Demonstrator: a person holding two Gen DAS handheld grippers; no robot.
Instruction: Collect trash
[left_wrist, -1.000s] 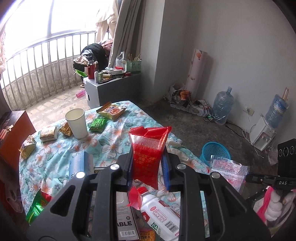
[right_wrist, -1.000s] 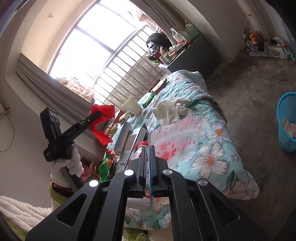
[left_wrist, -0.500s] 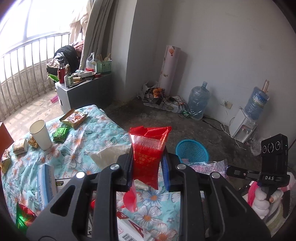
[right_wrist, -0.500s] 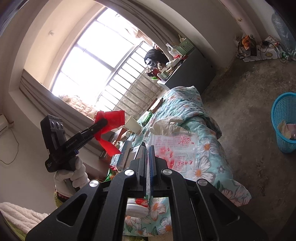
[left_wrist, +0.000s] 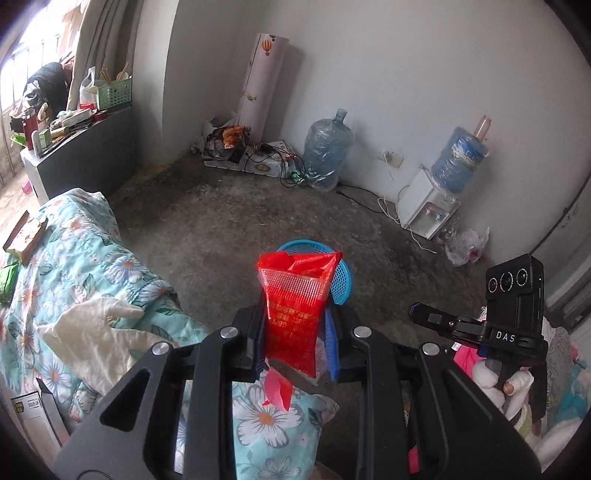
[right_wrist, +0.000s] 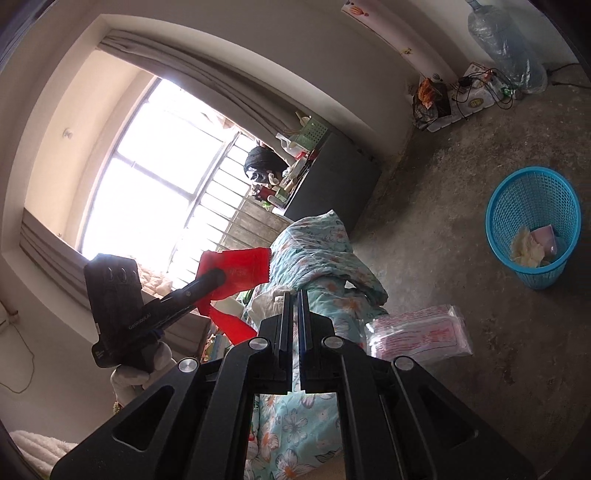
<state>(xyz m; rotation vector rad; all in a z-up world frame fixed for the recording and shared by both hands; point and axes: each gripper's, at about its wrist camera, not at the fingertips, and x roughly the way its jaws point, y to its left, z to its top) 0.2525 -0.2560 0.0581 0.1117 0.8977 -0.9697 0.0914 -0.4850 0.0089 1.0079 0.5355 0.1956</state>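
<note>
My left gripper is shut on a red plastic wrapper, which stands up between its fingers. In the left wrist view the wrapper covers most of the blue mesh basket on the floor beyond. The right wrist view shows that basket at the right, with crumpled tissue and a pink scrap inside. My right gripper has its jaws pressed together. A clear plastic bag with red print sticks out to its right, and the pinched edge is hidden behind the finger. The left gripper with the red wrapper shows at the left.
The table with the flowered cloth lies at the left, with crumpled white paper on it. Two water jugs, a white dispenser, cables and a dark cabinet line the walls. Bare concrete floor surrounds the basket.
Both grippers have swung away from the tabletop toward the floor. The blue basket now sits right behind the red wrapper. The clear bag has shifted to the right of the right gripper's jaws.
</note>
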